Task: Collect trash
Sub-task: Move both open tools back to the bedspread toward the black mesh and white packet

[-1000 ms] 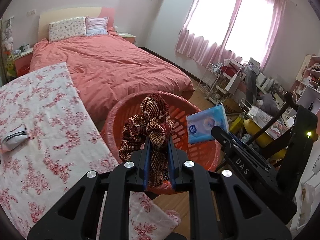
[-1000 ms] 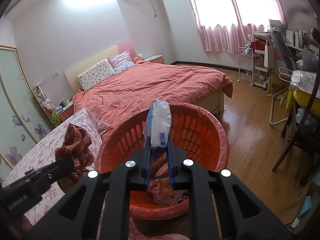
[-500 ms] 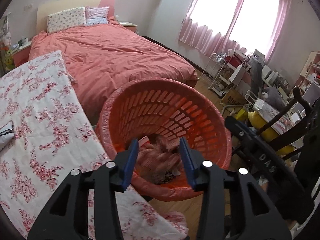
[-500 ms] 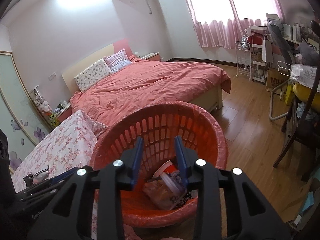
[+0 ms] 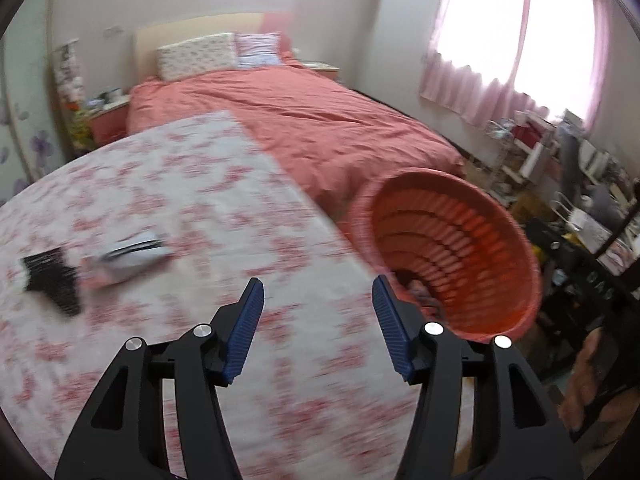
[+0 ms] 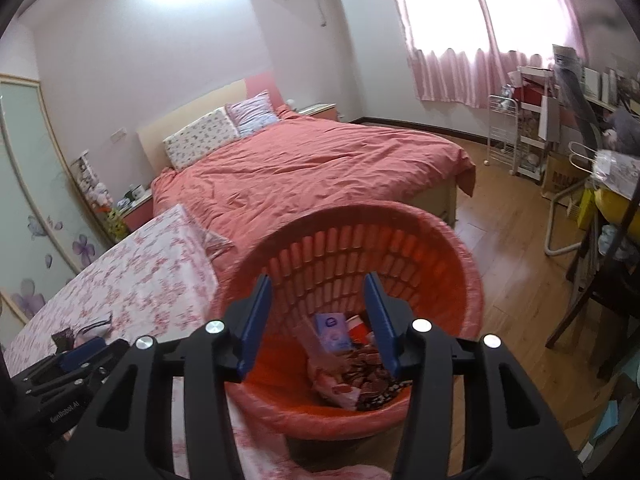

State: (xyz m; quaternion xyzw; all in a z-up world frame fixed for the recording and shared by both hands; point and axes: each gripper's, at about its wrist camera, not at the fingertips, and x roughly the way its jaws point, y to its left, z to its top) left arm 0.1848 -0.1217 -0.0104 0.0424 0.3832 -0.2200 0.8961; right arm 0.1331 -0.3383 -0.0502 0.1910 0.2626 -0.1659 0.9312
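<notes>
An orange slatted basket [image 6: 448, 264] stands beside the floral-cloth table [image 6: 144, 280]; it also shows at the right of the left wrist view as the basket [image 5: 460, 240]. Inside lie a blue tissue pack [image 6: 331, 330], the brown knitted cloth [image 6: 372, 376] and other wrappers. My right gripper [image 6: 318, 312] hangs over the basket, jaws opening, nothing between them. My left gripper [image 5: 318, 316] is over the table [image 5: 180, 208], jaws opening and empty. On the cloth at the left lie a blurred white-and-blue packet [image 5: 132, 256] and a black item [image 5: 52, 280].
A bed with a red cover [image 6: 312, 168] fills the space behind the table. Wooden floor [image 6: 516, 264] lies right of the basket. A cluttered desk, chair legs [image 6: 592, 300] and a white rack [image 6: 504, 136] line the right side under the pink curtains.
Both grippers let go over the basket: the knitted cloth and the tissue pack dropped in. The left gripper then swung left over the table; both sets of jaws spread wider.
</notes>
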